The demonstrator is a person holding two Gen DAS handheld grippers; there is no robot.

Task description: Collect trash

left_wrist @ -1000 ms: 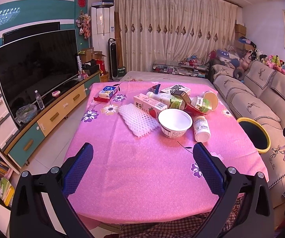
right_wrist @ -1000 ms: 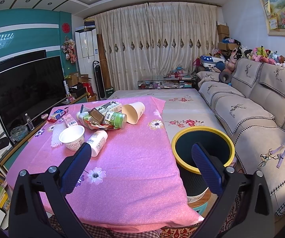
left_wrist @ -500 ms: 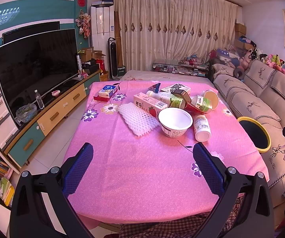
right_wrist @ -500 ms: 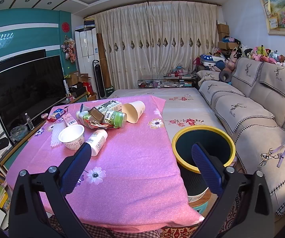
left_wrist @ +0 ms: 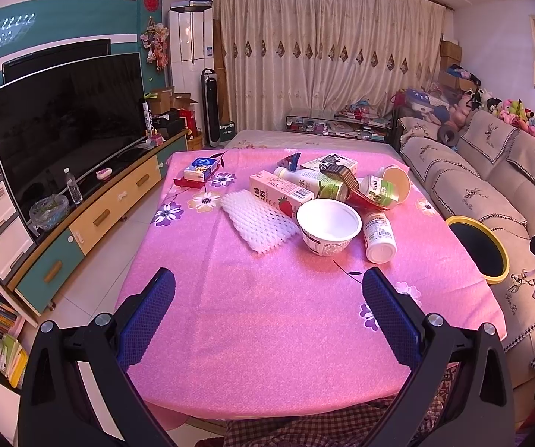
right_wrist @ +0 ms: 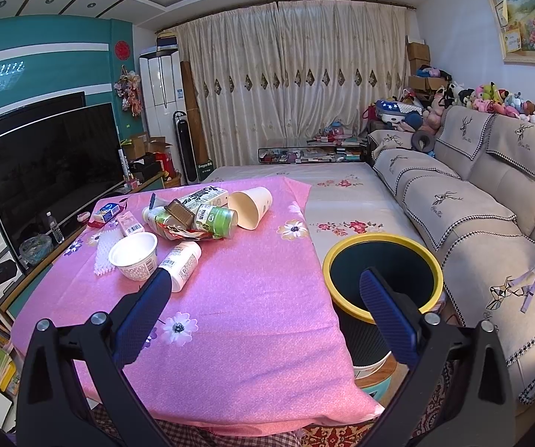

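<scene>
Left gripper [left_wrist: 267, 283]: jaws spread wide, empty, above near edge of pink tablecloth [left_wrist: 267, 335]
Right gripper [right_wrist: 263, 283]: jaws spread wide, empty, over table edge beside bin
Trash: white bowl [left_wrist: 329, 226], white bottle [left_wrist: 379, 236] lying, foam net [left_wrist: 256, 223], strawberry carton [left_wrist: 280, 193], paper cup [right_wrist: 250, 206], clustered mid-table
Bin [right_wrist: 381, 246]: yellow-rimmed, on floor between table and sofa [right_wrist: 491, 223]

A curved television [left_wrist: 68, 126] on a teal-and-yellow cabinet [left_wrist: 92, 219], drawn curtains [left_wrist: 327, 59] — and a beige sofa [right_wrist: 465, 205] topped with plush toys [right_wrist: 506, 106].
</scene>
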